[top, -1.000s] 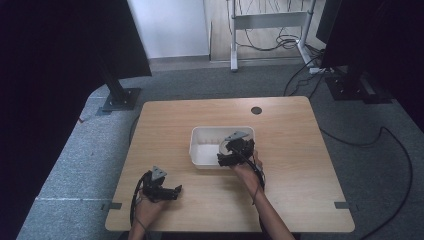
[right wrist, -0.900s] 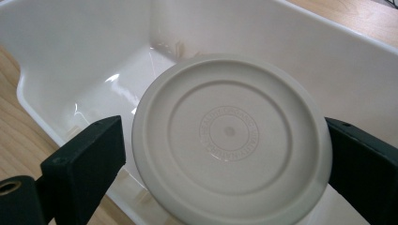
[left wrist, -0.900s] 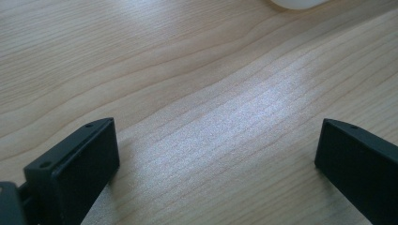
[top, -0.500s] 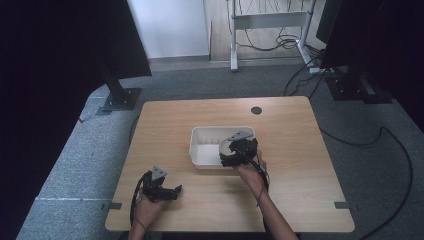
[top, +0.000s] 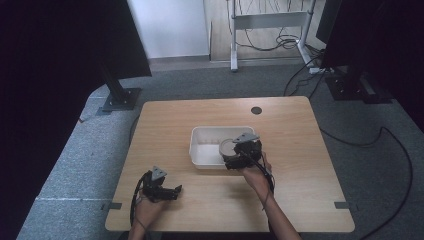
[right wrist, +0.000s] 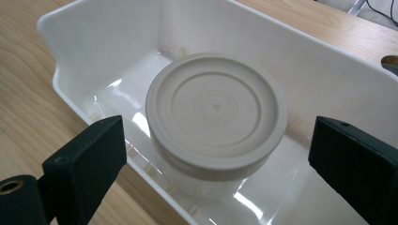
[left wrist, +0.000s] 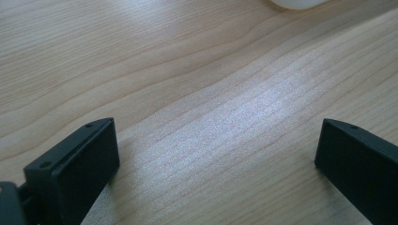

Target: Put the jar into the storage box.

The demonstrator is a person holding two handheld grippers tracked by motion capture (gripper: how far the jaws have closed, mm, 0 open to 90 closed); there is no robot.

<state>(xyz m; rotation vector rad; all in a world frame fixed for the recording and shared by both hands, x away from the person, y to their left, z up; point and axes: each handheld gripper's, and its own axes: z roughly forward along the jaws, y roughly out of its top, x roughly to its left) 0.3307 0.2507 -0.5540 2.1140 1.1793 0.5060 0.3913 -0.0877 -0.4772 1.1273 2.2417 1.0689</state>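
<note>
The right hand-held gripper (right wrist: pixel 213 154), jaws apart, hangs over a lidded jar (right wrist: pixel 216 119) in the white tray (right wrist: pixel 84 37); lowering and closing seems next. The left hand-held gripper (left wrist: pixel 216 159) rests apart on the counter (left wrist: pixel 187 70).

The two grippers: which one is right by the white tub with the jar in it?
The right gripper, at the white tub's near wall, jaws wide open toward the lidded jar. The left gripper sits apart over bare table.

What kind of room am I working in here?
Probably a lab or office recording space: a bare wooden table on grey carpet, black stands beside it, loose cables behind.
</note>
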